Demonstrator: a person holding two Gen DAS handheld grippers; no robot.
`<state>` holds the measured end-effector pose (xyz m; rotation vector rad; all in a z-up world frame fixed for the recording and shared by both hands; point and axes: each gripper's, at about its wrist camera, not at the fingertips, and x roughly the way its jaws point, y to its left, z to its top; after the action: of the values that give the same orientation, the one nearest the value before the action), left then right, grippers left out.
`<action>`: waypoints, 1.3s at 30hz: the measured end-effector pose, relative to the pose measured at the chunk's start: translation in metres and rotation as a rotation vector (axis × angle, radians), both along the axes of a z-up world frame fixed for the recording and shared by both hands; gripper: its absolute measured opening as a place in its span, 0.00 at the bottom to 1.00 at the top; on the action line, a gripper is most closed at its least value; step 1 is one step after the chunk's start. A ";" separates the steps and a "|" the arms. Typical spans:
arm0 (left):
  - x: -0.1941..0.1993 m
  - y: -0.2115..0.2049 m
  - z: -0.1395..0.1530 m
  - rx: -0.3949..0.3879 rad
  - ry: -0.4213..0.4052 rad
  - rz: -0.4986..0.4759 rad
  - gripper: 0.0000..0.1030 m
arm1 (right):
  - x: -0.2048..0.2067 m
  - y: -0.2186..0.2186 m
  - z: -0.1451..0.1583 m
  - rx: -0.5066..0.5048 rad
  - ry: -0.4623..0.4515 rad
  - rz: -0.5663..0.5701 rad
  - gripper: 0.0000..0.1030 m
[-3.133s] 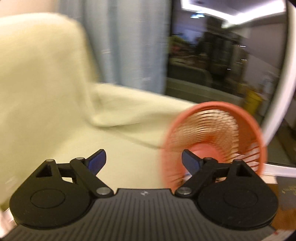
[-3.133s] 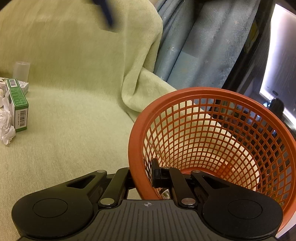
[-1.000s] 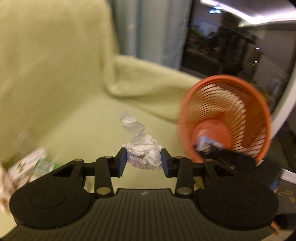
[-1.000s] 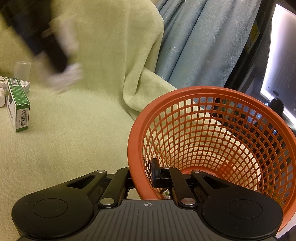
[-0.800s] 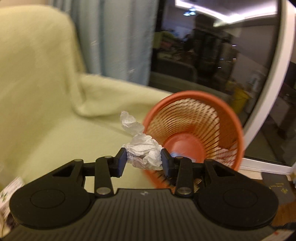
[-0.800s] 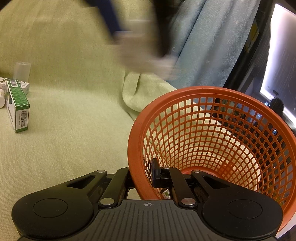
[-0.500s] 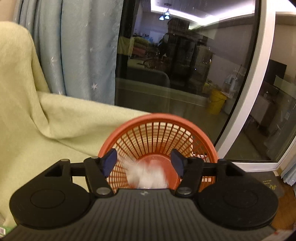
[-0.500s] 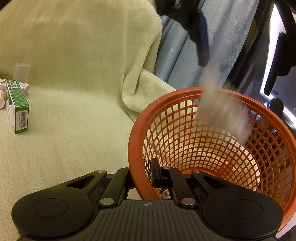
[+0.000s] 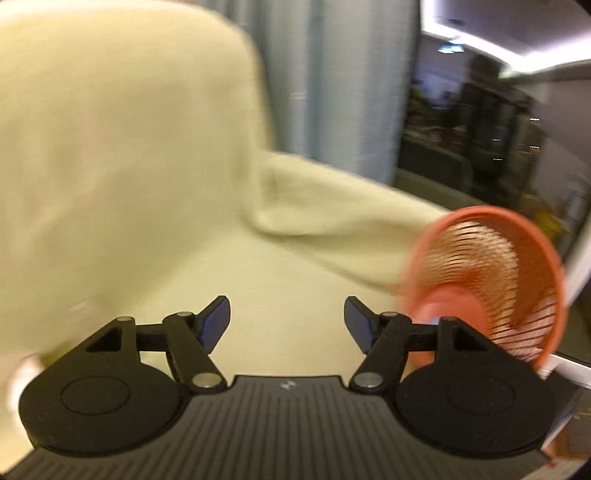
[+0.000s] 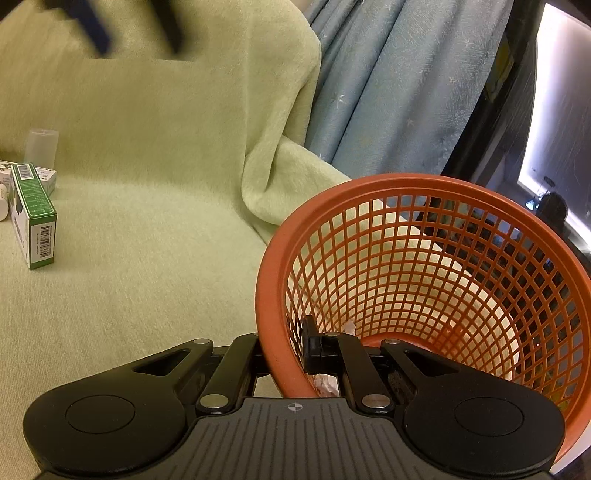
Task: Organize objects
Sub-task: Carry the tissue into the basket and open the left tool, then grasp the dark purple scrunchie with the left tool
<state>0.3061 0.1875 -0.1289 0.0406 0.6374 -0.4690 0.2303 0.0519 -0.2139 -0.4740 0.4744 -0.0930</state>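
Left wrist view: blurred by motion. Left hand-held gripper [image 9: 287, 325] spread wide, nothing between the blue-padded fingers [image 9: 216, 325]. Pale yellow-green blanket [image 9: 122, 177] filling the left and centre, draped over a backrest and a seat. Blue-grey curtain [image 9: 332, 85] behind it. Orange mesh basket [image 9: 491, 280] at the right, tilted with its mouth toward the camera, partly behind the right finger. Dark window glass [image 9: 491, 140] with reflections beyond.

Right wrist view, left to right:
- White bottle [image 10: 3, 202] at the far left edge, mostly cut off.
- Green-and-white carton [image 10: 34, 216] standing on the blanket [image 10: 147, 221], barcodes on its top and near end; second small box [image 10: 46, 176] just behind it.
- Translucent plastic cup [image 10: 41, 148] upright behind the boxes, against the backrest.
- Left hand-held gripper [image 10: 129, 22] blurred at the top left, above the backrest, blue pad visible.
- Right hand-held gripper [image 10: 286, 356] clamped on the near rim of the orange mesh basket [image 10: 443, 266]: one finger outside the wall, the other finger [image 10: 314, 350] inside.
- Basket tipped, mouth facing up and toward the camera, resting at the blanket's right end.
- Crumpled white paper [image 10: 327, 382] low inside the basket, seen beside the inner finger and mostly hidden by it.
- Curtain [image 10: 399, 92] with small star marks behind the basket; bright panel at the far right edge.
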 end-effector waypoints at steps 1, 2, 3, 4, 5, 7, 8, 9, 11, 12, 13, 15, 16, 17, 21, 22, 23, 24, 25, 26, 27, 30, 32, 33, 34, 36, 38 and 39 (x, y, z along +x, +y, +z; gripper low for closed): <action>0.001 0.016 -0.003 0.013 0.006 0.040 0.63 | 0.000 0.000 0.000 0.001 0.000 0.000 0.03; 0.001 0.032 -0.007 0.024 0.013 0.082 0.63 | 0.000 0.000 0.000 0.001 0.000 -0.001 0.03; 0.001 0.046 -0.010 0.033 0.019 0.118 0.63 | 0.001 0.000 -0.001 0.002 0.000 -0.002 0.03; 0.002 0.060 -0.013 0.039 0.024 0.155 0.63 | 0.002 0.001 -0.001 0.003 0.000 -0.003 0.03; 0.001 0.075 -0.017 0.041 0.026 0.195 0.63 | 0.002 0.001 -0.001 0.003 0.000 -0.003 0.03; 0.002 0.097 -0.024 0.037 0.038 0.257 0.63 | -0.001 0.000 0.000 0.000 0.000 -0.002 0.03; 0.002 0.108 -0.028 0.037 0.047 0.282 0.63 | -0.002 0.000 0.000 -0.001 0.001 -0.001 0.03; 0.001 0.116 -0.033 0.040 0.053 0.303 0.64 | -0.003 0.000 0.000 -0.002 0.000 -0.001 0.03; 0.001 0.129 -0.045 0.049 0.078 0.336 0.66 | -0.003 -0.001 0.000 -0.002 0.000 -0.002 0.03; 0.000 0.134 -0.051 0.054 0.092 0.344 0.67 | -0.003 -0.001 0.000 -0.001 0.000 -0.002 0.03; 0.000 0.138 -0.057 0.061 0.104 0.347 0.67 | -0.003 -0.001 0.000 -0.001 0.000 -0.002 0.03; -0.002 0.144 -0.069 0.082 0.119 0.346 0.69 | -0.003 -0.001 -0.001 -0.002 0.001 -0.002 0.03; -0.002 0.144 -0.074 0.093 0.126 0.344 0.69 | -0.003 -0.001 -0.001 -0.003 0.001 -0.001 0.03; -0.001 0.143 -0.080 0.103 0.136 0.341 0.69 | -0.003 -0.001 -0.001 -0.005 0.002 0.000 0.03; 0.001 0.135 -0.108 0.148 0.155 0.321 0.69 | -0.005 -0.001 -0.002 -0.010 0.003 0.002 0.03; 0.003 0.134 -0.113 0.155 0.157 0.320 0.69 | -0.005 -0.001 -0.002 -0.010 0.003 0.003 0.03; 0.005 0.132 -0.118 0.156 0.160 0.322 0.69 | -0.005 -0.001 -0.002 -0.011 0.004 0.003 0.03; 0.006 0.129 -0.123 0.158 0.163 0.325 0.69 | -0.005 -0.001 -0.002 -0.011 0.004 0.003 0.03; 0.009 0.127 -0.128 0.160 0.167 0.329 0.68 | -0.005 -0.001 -0.002 -0.012 0.004 0.003 0.03; 0.012 0.127 -0.133 0.161 0.172 0.337 0.65 | -0.005 -0.001 -0.002 -0.011 0.005 0.003 0.03; 0.014 0.127 -0.136 0.156 0.177 0.346 0.63 | -0.005 -0.001 -0.002 -0.012 0.005 0.003 0.03; 0.020 0.129 -0.145 0.150 0.200 0.363 0.52 | -0.005 -0.001 -0.002 -0.013 0.004 0.004 0.03; 0.023 0.131 -0.150 0.158 0.208 0.371 0.47 | -0.005 -0.001 -0.002 -0.012 0.005 0.004 0.03; 0.024 0.132 -0.151 0.157 0.212 0.377 0.42 | -0.005 -0.001 -0.002 -0.012 0.005 0.003 0.03; 0.024 0.133 -0.152 0.153 0.217 0.383 0.40 | -0.005 -0.001 -0.002 -0.012 0.005 0.003 0.03; 0.023 0.136 -0.152 0.138 0.219 0.393 0.28 | -0.005 -0.001 -0.002 -0.013 0.005 0.003 0.03; 0.023 0.138 -0.154 0.126 0.224 0.395 0.21 | -0.005 -0.001 -0.002 -0.012 0.005 0.003 0.03; 0.021 0.138 -0.153 0.128 0.224 0.397 0.18 | -0.005 -0.001 -0.002 -0.013 0.005 0.004 0.03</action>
<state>0.3270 0.3252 -0.2819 -0.0183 0.8728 -0.0478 0.2253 0.0506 -0.2155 -0.4879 0.4776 -0.0917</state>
